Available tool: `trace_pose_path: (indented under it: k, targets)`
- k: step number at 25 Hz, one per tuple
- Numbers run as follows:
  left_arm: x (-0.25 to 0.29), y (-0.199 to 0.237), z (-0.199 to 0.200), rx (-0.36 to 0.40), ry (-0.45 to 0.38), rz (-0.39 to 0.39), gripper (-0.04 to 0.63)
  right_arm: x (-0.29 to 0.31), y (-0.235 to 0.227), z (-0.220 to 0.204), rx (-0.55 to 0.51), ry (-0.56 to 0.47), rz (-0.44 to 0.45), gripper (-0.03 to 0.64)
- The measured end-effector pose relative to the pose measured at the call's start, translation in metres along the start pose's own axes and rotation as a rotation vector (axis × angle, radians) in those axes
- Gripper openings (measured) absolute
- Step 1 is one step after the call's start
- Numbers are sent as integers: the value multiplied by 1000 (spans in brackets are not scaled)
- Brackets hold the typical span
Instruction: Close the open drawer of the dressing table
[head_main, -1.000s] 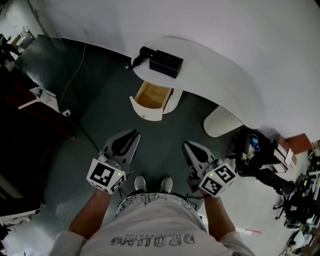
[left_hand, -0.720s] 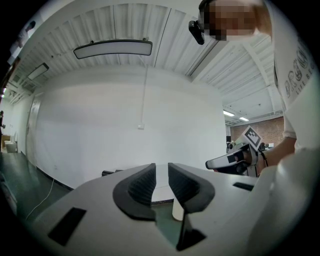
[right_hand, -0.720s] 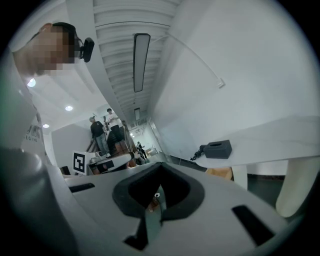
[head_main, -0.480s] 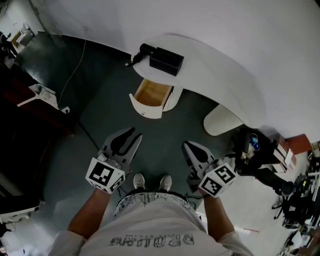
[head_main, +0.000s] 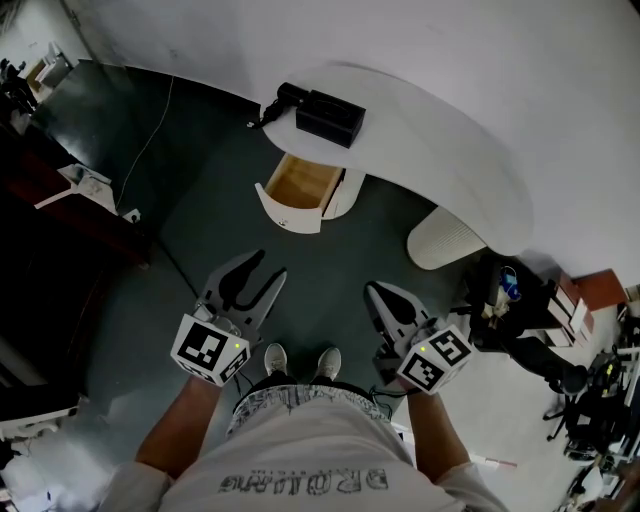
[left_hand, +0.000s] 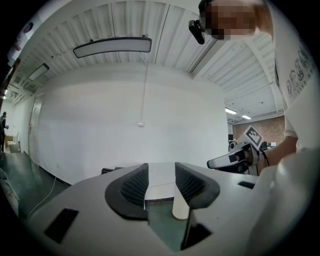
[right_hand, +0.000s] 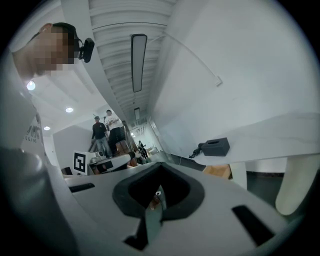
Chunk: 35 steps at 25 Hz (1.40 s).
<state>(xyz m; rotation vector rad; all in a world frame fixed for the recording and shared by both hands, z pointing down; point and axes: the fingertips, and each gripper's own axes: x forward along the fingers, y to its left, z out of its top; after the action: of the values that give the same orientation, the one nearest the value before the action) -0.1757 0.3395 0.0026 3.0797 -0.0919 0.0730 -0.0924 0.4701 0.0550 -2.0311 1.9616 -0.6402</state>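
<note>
Head view: drawer stood pulled out, wooden interior exposed, beneath the near end of the dressing-table worktop, well apart from both grippers. Left gripper: fingers spread, having just been opening, nothing between them; right gripper: fingers together, empty. Closing judged not yet begun; approach and push remained.

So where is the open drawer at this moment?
Head view, upper centre: the drawer stands open under the picture-left end of the white dressing table, just below the black box on its top.
</note>
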Motion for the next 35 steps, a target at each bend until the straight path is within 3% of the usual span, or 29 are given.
trace_pose_path:
  k: [21, 35]
  targets:
    - [29, -38, -15, -6, 8, 91, 198, -39, -44, -3, -1, 46, 53, 8]
    - [59, -8, -15, -3, 7, 95, 198, -8, -73, 8, -2, 55, 51, 8]
